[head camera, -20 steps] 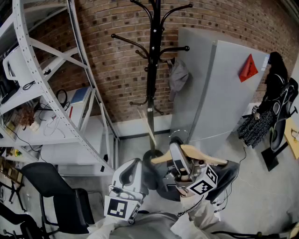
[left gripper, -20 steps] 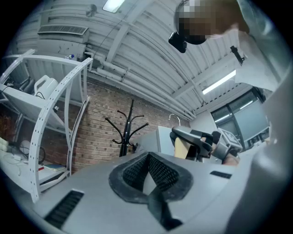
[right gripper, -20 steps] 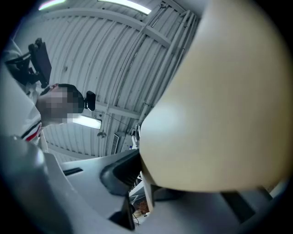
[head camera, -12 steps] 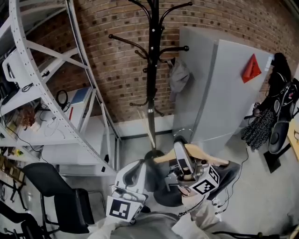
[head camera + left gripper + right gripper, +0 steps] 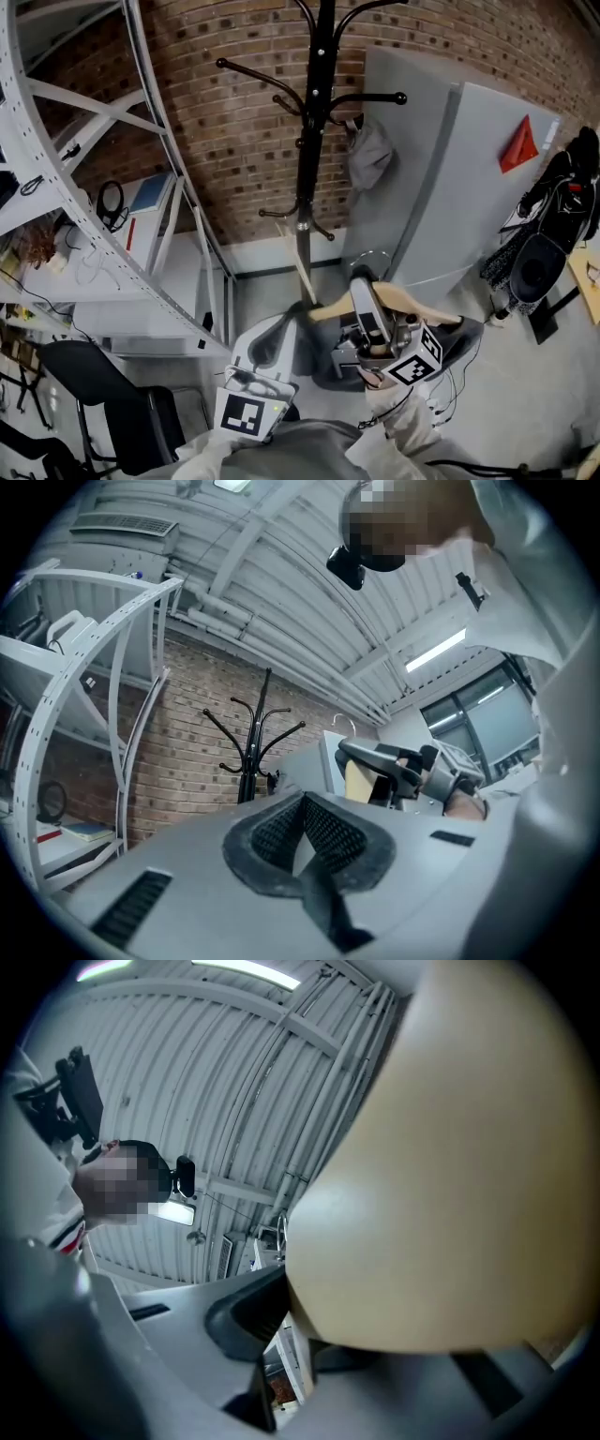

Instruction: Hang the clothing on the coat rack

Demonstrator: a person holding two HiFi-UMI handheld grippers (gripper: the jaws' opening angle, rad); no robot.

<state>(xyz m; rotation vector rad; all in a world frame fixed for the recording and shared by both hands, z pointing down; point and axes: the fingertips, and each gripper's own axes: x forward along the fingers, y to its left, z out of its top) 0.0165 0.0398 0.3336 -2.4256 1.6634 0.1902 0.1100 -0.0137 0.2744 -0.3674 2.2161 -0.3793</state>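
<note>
The black coat rack [image 5: 316,122] stands against the brick wall, with a grey cloth [image 5: 368,155] on one of its right hooks. Below it, my right gripper [image 5: 364,298] is shut on a wooden hanger [image 5: 403,302], tilted upward. A dark grey garment [image 5: 457,345] hangs from the hanger. In the right gripper view the hanger [image 5: 450,1176] fills most of the picture. My left gripper [image 5: 281,326] is just left of the garment with its jaws shut, and nothing shows between them. The left gripper view shows the rack [image 5: 251,752] ahead and the right gripper [image 5: 403,766] beside it.
White metal shelving [image 5: 94,187] curves along the left. A grey cabinet [image 5: 441,187] with a red triangle [image 5: 518,145] stands right of the rack. A black chair [image 5: 112,394] is at lower left. Dark gear [image 5: 553,234] crowds the right edge.
The head view has swung, so the rack and cabinet now sit further right and slightly larger. Both grippers and the hanger have shifted a little right with the view, with their hold unchanged.
</note>
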